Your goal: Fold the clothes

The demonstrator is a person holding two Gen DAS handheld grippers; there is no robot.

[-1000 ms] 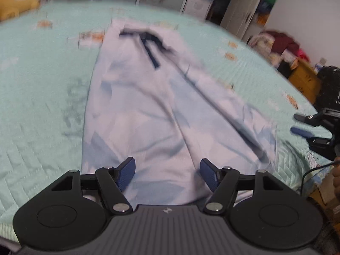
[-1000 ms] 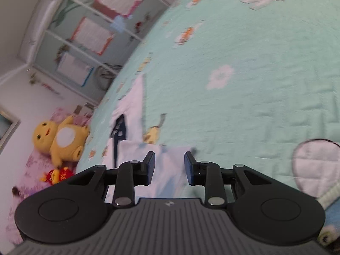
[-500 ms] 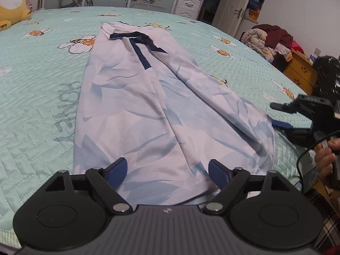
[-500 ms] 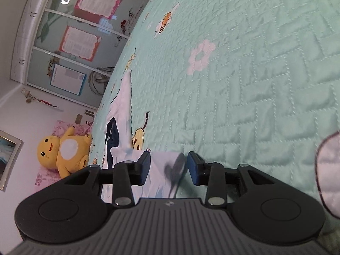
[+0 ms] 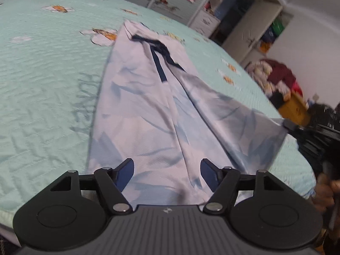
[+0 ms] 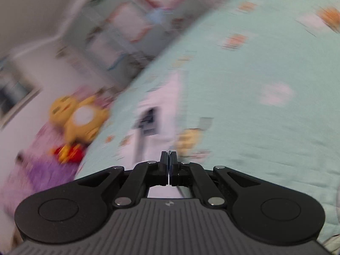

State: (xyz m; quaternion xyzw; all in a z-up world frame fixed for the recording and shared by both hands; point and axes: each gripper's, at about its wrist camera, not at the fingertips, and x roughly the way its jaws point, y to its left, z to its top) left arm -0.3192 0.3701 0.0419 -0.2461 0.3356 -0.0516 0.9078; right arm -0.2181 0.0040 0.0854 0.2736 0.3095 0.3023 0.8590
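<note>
Showing no readable writing, pale trousers (image 5: 153,114), quilt (image 5: 42,80)

Both wrist views low, close over bed (image 5: 42,80); share pale garment (image 5: 144,110), right view blurred.

Pale lilac trousers (image 5: 148,110) with faint blue leaf print, laid lengthwise on the mint quilted bed (image 5: 42,85); waistband at far end, dark navy drawstring (image 5: 159,63) loose across it; left leg flat; right leg's hem corner lifted off the bed, fabric stretched taut.
</note>
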